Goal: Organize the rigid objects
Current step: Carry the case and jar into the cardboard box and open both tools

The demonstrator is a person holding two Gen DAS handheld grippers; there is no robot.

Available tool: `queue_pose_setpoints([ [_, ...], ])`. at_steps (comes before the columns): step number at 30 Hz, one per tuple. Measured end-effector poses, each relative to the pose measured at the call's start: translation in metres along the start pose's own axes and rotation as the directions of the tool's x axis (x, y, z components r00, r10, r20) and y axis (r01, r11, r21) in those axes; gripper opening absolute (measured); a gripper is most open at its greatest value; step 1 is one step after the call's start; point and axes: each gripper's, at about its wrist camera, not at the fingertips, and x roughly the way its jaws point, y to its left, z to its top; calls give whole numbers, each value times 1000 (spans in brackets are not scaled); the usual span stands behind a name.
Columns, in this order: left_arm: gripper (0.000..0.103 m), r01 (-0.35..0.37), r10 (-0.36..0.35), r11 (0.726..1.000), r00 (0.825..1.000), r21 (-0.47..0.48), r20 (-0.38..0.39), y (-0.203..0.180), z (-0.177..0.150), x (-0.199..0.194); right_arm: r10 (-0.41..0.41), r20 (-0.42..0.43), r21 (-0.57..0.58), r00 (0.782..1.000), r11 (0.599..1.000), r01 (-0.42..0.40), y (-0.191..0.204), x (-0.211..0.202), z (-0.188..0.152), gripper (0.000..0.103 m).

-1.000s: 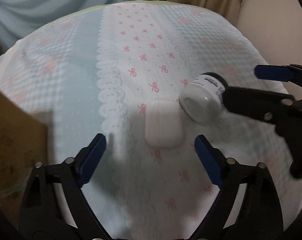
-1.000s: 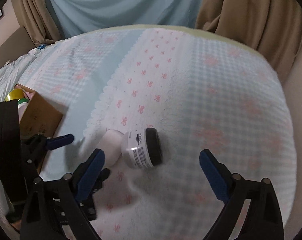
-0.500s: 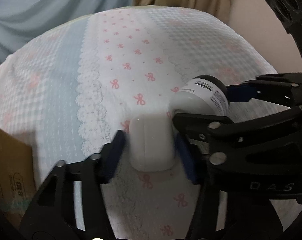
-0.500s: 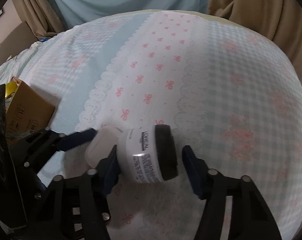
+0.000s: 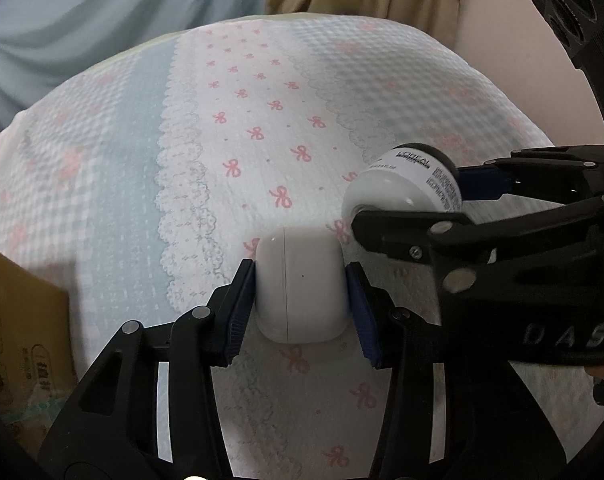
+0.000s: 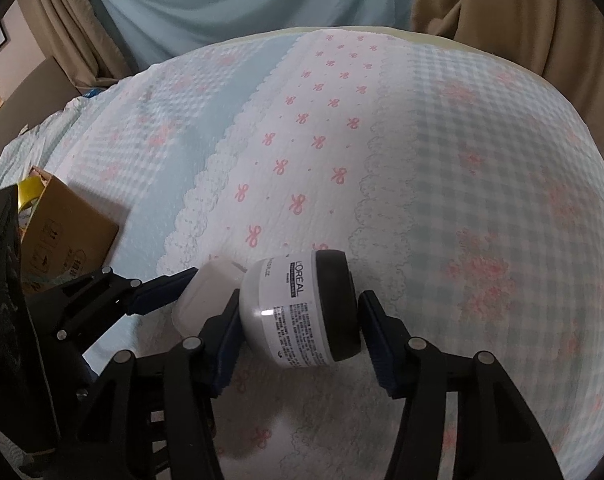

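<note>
A white earbud case (image 5: 300,285) lies on the bedspread. My left gripper (image 5: 300,300) is shut on it, blue pads against both its sides. A white L'Oreal jar with a black lid (image 6: 299,314) lies on its side just right of the case. My right gripper (image 6: 297,328) is shut on the jar, one pad on its base and one on its lid. The jar (image 5: 404,188) and the right gripper also show at the right of the left wrist view. The case (image 6: 203,294) shows partly hidden behind the jar in the right wrist view.
A bedspread (image 6: 422,160) with pink bows and blue checks covers the bed. An open cardboard box (image 6: 67,232) with items inside stands at the left; it also shows in the left wrist view (image 5: 19,332). Curtains (image 6: 502,4) hang behind the bed.
Both grippers went from wide open to shut, the left on the earbud case and the right on the jar. Both have moved in closer to the objects.
</note>
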Motion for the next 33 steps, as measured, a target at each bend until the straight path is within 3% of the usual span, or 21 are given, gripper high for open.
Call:
queue_pose_setpoints([
  [10,42,-10,11,999,1000,-46,29,11,5,-20,0,47,24,999,1000,-1,-1,-23,5,51],
  [16,42,-12,17,996,998,-90,61,21,13,-52,-6,86,42,996,999,3,6,-52,11,51],
  [25,42,-16,38,987,991,-162,131,35,33,-157,-36,157,68,987,997,26,39,-144,23,51],
  [33,42,-25,61,969,988,-245,140,54,36,-274,-28,176,77,984,997,15,102,-242,25,51],
])
